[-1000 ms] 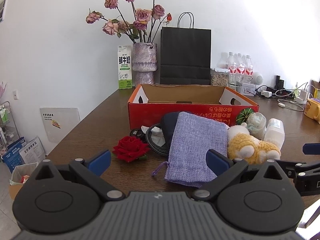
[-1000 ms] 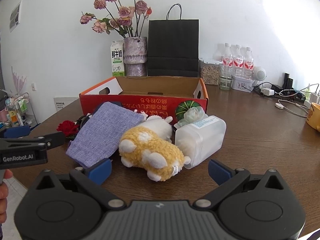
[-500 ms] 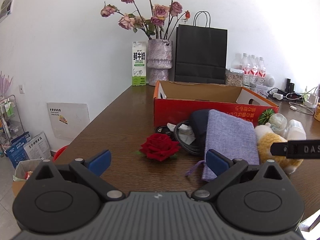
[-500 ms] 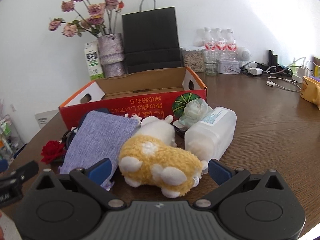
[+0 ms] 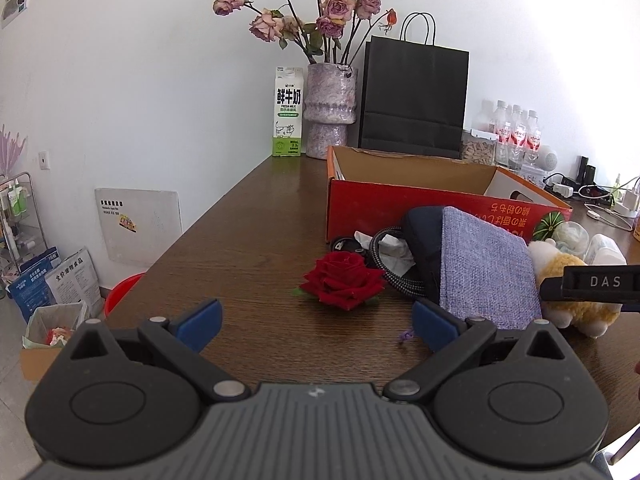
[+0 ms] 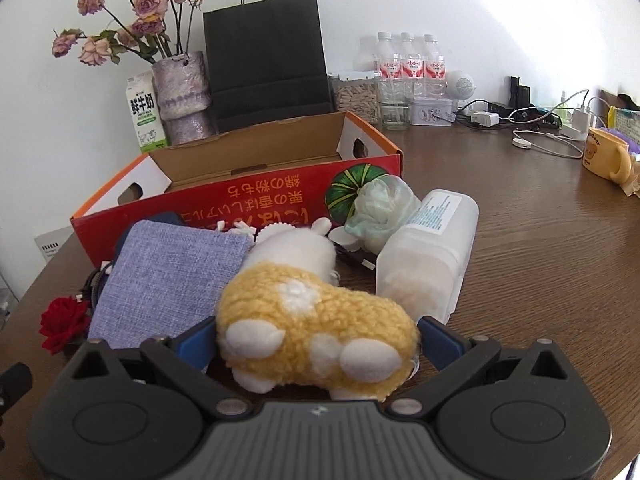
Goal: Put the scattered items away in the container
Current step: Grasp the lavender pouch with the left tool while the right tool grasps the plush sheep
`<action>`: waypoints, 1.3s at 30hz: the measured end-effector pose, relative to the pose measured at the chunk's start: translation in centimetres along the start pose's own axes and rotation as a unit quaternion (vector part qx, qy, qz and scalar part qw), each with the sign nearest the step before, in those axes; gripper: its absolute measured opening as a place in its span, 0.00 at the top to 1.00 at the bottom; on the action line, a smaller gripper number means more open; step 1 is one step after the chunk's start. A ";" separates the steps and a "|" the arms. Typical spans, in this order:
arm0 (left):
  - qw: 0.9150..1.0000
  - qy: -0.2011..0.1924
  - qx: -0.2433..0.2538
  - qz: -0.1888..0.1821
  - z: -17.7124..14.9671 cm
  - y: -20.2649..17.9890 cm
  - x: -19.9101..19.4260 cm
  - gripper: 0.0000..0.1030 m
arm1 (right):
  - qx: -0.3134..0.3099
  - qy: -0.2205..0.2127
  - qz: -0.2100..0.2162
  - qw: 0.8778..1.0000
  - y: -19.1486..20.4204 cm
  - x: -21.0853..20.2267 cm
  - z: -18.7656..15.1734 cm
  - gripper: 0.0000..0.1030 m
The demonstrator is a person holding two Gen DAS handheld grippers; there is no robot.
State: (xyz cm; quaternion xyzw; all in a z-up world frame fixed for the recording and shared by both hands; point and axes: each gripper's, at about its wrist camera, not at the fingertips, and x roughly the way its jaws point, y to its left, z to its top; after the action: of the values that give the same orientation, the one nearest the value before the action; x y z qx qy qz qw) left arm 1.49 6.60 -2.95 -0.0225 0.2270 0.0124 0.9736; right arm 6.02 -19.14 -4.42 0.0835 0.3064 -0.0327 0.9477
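The right gripper (image 6: 316, 338) is standing with its jaws spread wide, the blue pads bracketing the rump of the plush toy (image 6: 316, 332) without clearly pressing it; nothing is being gripped yet. The toy is lying on its side on the wooden table (image 6: 540, 264), just in front of the red cardboard box (image 6: 248, 196), its white head pointing toward the box wall. It looks light, soft and springy, so the pads will probably sink into the fleece before they bite. A hold across the thick yellow body, where the jaws are now framing it, should serve better than a pinch on a paw or an ear, which would let it dangle and swing.

Against the toy's far side a translucent plastic container (image 6: 428, 256) is lying flat, and a pale gauzy bundle (image 6: 380, 208) is leaning on the box front. On the toy's other side a lavender fabric pouch (image 6: 172, 272) is resting partly against the box.

The left gripper (image 5: 316, 322) is hanging released and empty, well in front of the box, with a red rose (image 5: 342, 280) lying on the table just beyond its pads. The rose looks delicate, best taken gently about the whole bloom. A coiled braided cable (image 5: 394, 270) is sitting between rose and pouch. The box interior, so far as it shows, is holding nothing.
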 end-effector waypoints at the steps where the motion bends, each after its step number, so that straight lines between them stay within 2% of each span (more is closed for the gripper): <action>1: 1.000 0.000 0.001 0.000 0.0 -0.2 0.0 0.00 | 0.001 -0.004 0.008 1.000 -0.2 -0.3 -0.1 0.06; 6: 1.000 0.003 0.012 -0.006 0.5 -1.6 0.1 0.00 | -0.007 -0.016 0.034 0.999 -1.3 -1.3 -0.5 0.10; 12: 0.999 0.013 0.032 -0.029 1.4 -4.4 0.9 0.00 | -0.029 -0.041 0.055 0.997 -2.8 -2.8 -1.1 0.12; 18: 0.996 0.037 0.051 -0.055 1.8 -7.7 2.2 0.00 | -0.042 -0.053 0.071 0.995 -4.8 -3.5 -1.5 0.13; 29: 0.993 0.080 0.074 -0.049 1.1 -11.7 4.0 0.00 | -0.073 -0.059 0.108 0.990 -7.3 -3.6 -2.2 0.14; 34: 0.992 0.093 0.084 -0.021 0.5 -12.3 4.9 0.00 | -0.083 -0.060 0.116 0.988 -7.6 -3.4 -2.2 0.14; 39: 0.992 0.093 0.078 -0.025 0.3 -12.2 4.7 0.00 | -0.084 -0.061 0.121 0.987 -7.6 -3.2 -2.3 0.14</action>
State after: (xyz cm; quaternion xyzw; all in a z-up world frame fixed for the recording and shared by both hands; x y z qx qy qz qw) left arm 6.32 -5.52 -4.28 0.0472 0.3166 -0.0315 0.9469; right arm 1.27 -26.15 -5.42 0.0376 0.2375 0.1036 0.9651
